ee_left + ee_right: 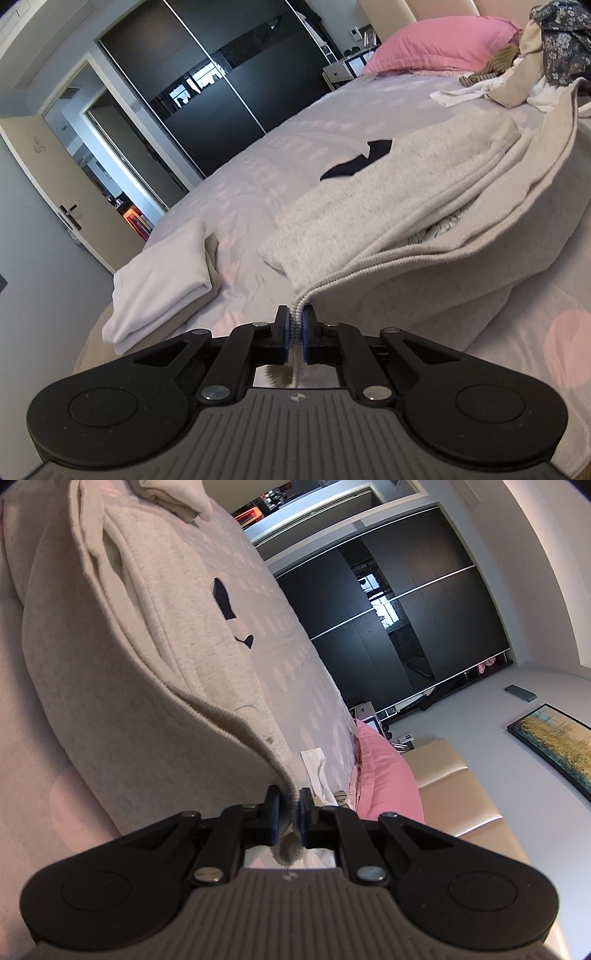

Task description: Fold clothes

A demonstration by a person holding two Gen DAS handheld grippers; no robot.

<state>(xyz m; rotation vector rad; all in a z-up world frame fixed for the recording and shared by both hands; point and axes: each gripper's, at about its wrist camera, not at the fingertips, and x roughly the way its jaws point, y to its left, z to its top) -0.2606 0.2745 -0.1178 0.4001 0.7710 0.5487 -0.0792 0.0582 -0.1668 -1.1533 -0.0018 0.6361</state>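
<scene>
While both of my tools grip the ribbed hem of the pale grey sweatshirt [388, 206], the garment hangs stretched between them above the bed [258, 177]. My left tool [294, 332] is clenched on one corner of that hem, the ribbing pinched between its blue pads [283, 328]. My right tool [288, 816] is clenched on the other corner in the same way. From the hem the sweatshirt runs away across the middle of the bed, where its far part lies on the cover. Beyond it a small dark garment [356, 160] lies flat. Near the foot edge of the bed sits a folded white stack [162, 273]. At the head end a pink pillow [439, 44] lies beside a heap of unfolded clothes [535, 62].
</scene>
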